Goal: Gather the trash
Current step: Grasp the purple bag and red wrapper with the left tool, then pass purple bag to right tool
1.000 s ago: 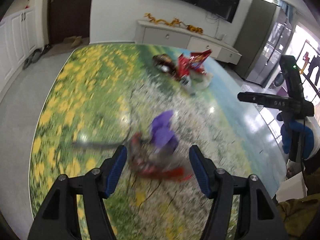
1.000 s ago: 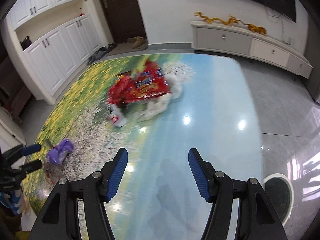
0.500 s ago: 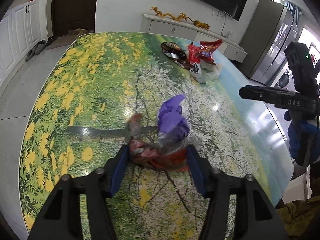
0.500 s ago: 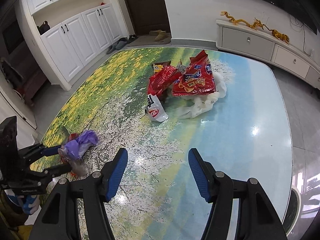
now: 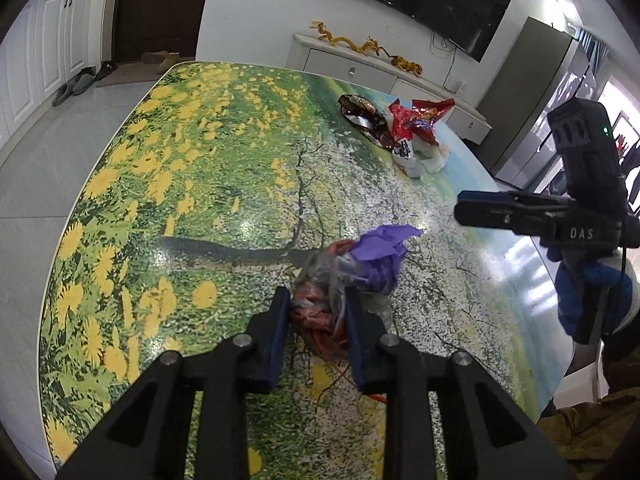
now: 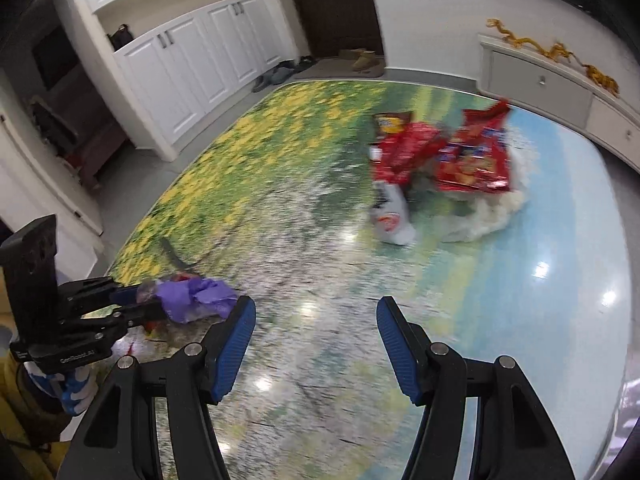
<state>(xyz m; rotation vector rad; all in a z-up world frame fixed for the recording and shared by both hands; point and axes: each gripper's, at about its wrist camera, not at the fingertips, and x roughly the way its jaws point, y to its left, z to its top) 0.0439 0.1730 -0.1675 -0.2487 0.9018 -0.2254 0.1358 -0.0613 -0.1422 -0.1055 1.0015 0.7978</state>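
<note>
The left tongs (image 5: 314,322) have just been closing and are now clenching the crumpled bundle of clear film, red wrapper and purple plastic (image 5: 352,276) lying on the glossy flower-printed surface (image 5: 192,168). The right tongs (image 6: 316,340) are hanging released and empty just beside that bundle. Judging from the grip, the pads are pinching only the bundle's near end, so the loose purple part may be slipping free on lifting. Well beyond the bundle, the pile of red snack bags and white tissue (image 6: 448,168) is blurring in the right view; its pieces are hard to count.
</note>
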